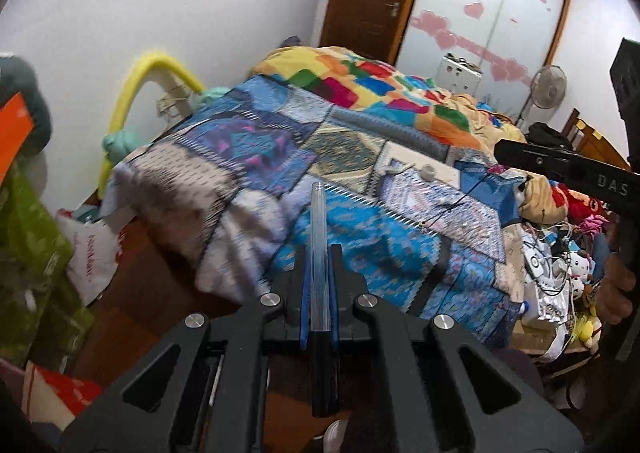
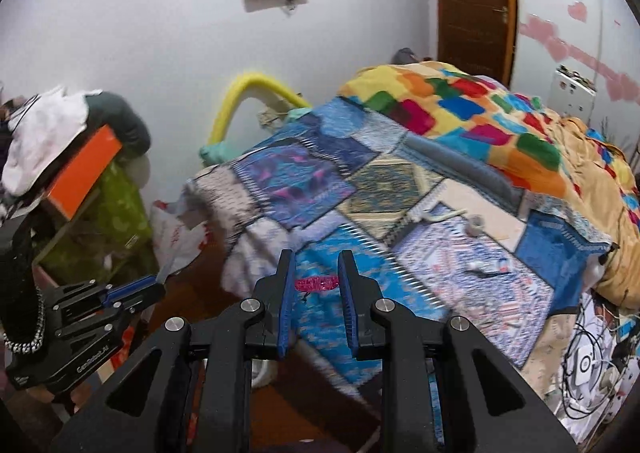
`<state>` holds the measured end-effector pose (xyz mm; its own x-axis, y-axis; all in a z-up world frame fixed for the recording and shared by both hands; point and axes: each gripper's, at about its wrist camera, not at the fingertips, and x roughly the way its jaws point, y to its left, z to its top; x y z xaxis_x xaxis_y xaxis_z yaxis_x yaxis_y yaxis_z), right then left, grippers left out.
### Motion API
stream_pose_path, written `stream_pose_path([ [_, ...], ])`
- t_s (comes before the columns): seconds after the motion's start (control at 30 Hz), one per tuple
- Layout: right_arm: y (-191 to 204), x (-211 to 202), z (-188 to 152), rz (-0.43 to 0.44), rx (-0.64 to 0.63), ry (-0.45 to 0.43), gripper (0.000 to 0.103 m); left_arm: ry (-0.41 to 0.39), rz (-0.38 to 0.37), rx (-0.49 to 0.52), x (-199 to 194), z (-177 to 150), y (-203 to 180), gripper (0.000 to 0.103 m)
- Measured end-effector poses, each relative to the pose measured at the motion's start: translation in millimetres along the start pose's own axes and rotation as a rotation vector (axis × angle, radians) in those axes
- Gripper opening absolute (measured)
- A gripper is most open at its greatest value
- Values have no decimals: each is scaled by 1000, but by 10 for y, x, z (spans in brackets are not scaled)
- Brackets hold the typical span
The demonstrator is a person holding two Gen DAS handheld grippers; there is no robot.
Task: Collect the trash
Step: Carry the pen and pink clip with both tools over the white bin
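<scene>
Pen tube [image 1: 320,253] pinched in left fingers [image 1: 338,273] | pink wrapper [image 2: 316,284] clamped in right fingers [image 2: 289,293], angled down

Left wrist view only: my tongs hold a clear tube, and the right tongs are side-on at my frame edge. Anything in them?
Observer: Yes. The right tongs pinch a pink wrapper between the pads.
Operator: What sits above the orange box? My frame cuts it off.
Observer: A white cloth lies on top of that pile, beside a dark green bundle.
</scene>
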<state>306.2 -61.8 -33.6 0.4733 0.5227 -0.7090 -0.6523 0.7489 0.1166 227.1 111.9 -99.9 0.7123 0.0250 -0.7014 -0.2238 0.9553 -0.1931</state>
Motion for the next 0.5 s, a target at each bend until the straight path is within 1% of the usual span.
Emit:
stream_pose_path([
  [0.1, 240, 35, -71, 23, -33, 11, 20, 13, 26, -23, -106, -166, 208, 7],
  [0.23, 492, 128, -169, 51, -61, 34, 20, 43, 51, -47, -144, -376, 428, 7],
  [0.33, 663, 228, -261, 69, -77, 68, 20, 78, 66, -70, -95, -558, 578, 7],
  [0.5, 930, 405, -414, 89, -111, 125, 20, 148, 62, -133, 83, -840, 839, 7],
])
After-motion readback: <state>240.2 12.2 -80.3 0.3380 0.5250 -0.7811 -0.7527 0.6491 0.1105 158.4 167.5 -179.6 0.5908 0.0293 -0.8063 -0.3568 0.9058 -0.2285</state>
